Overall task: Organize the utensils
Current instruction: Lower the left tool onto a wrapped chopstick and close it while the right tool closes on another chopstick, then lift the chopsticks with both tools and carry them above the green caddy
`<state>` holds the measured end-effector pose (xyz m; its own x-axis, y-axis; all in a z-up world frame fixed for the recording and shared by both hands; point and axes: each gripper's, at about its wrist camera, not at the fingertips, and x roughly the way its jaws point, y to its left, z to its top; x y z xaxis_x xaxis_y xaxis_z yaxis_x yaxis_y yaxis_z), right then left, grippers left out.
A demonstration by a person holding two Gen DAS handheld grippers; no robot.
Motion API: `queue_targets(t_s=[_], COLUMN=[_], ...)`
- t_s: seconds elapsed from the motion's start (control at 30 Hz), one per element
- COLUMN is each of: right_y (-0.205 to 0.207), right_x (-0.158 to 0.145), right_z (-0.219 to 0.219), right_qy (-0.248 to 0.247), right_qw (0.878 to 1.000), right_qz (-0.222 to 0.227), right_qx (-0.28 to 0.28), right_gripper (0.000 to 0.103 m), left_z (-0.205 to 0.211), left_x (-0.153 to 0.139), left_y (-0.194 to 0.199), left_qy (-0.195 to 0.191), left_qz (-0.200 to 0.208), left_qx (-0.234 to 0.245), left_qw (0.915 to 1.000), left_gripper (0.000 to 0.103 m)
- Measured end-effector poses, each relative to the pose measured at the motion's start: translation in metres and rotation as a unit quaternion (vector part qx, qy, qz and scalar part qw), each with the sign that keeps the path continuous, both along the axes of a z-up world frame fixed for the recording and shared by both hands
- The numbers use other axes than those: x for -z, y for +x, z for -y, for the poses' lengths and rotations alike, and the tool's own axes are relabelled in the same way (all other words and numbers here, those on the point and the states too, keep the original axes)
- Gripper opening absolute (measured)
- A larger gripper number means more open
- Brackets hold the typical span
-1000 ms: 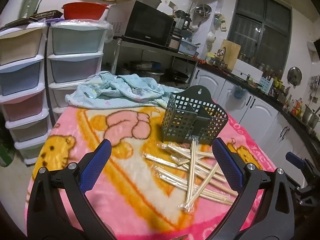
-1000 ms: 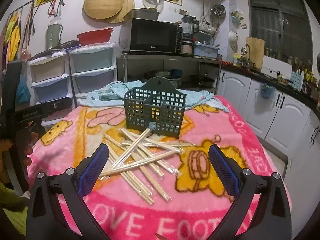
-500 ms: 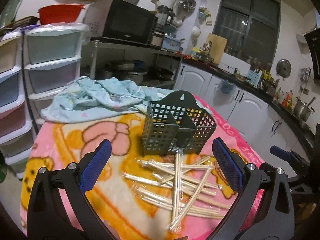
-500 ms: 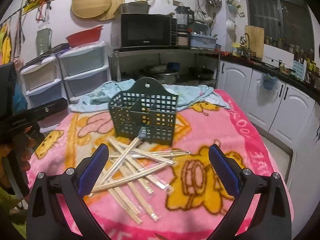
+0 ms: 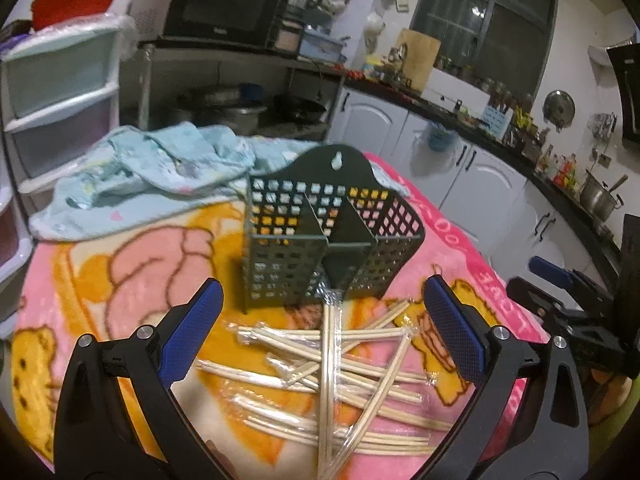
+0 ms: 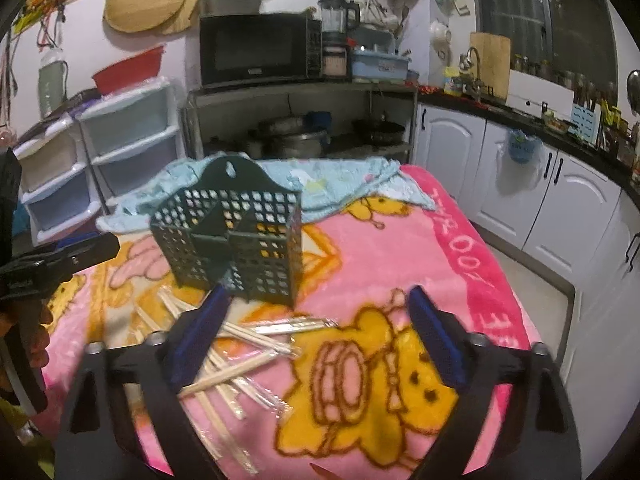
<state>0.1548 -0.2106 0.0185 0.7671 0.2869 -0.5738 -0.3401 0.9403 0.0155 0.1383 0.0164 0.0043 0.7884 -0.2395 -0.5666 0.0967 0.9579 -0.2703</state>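
A dark green perforated utensil holder (image 5: pixel 324 236) with divided compartments stands upright on a pink cartoon blanket (image 5: pixel 132 264); it also shows in the right wrist view (image 6: pixel 234 240). Several plastic-wrapped wooden chopstick pairs (image 5: pixel 332 376) lie scattered in front of it, also seen in the right wrist view (image 6: pixel 240 344). My left gripper (image 5: pixel 324 328) is open and empty, hovering above the chopsticks. My right gripper (image 6: pixel 316 332) is open and empty, to the right of the chopstick pile and in front of the holder.
A crumpled light blue cloth (image 5: pixel 152 172) lies behind the holder. Plastic drawer units (image 6: pixel 92 152) stand at the left, a metal shelf with a microwave (image 6: pixel 256 50) behind, white cabinets (image 6: pixel 520 184) along the right. The table's right edge (image 6: pixel 516 292) drops to the floor.
Both grippers have moved forward and closer to the holder and chopsticks. The right gripper shifted to the right of the pile. Both stayed open.
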Motion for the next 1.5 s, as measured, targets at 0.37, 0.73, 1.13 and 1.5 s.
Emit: queue_targets(t_s=[0.37,0.73,1.13,1.5], right_y=[0.027,0.049,0.058,0.054], right_x=[0.061,0.092,0.105,0.100], right_z=[-0.001,-0.013,-0.004,0.009], right_qy=[0.003,0.032,0.055,0.038], right_qw=[0.994,0.985,0.983,0.989], right_qz=[-0.106,-0.163,-0.170,-0.144], right_qx=[-0.025,-0.048,-0.043,-0.019], right_gripper=[0.038,0.017,0.003,0.002], left_z=[0.017,0.031,0.038,0.034], left_x=[0.042,0.071,0.087,0.095], left_y=[0.035,0.065,0.085,0.090], left_qy=[0.011,0.025,0.026,0.035], left_qz=[-0.064,-0.110,-0.146,-0.170], left_qx=[0.026,0.040,0.031,0.024], left_qw=[0.9976,0.9929,0.9885,0.9846], left_gripper=[0.063,0.047,0.035,0.011])
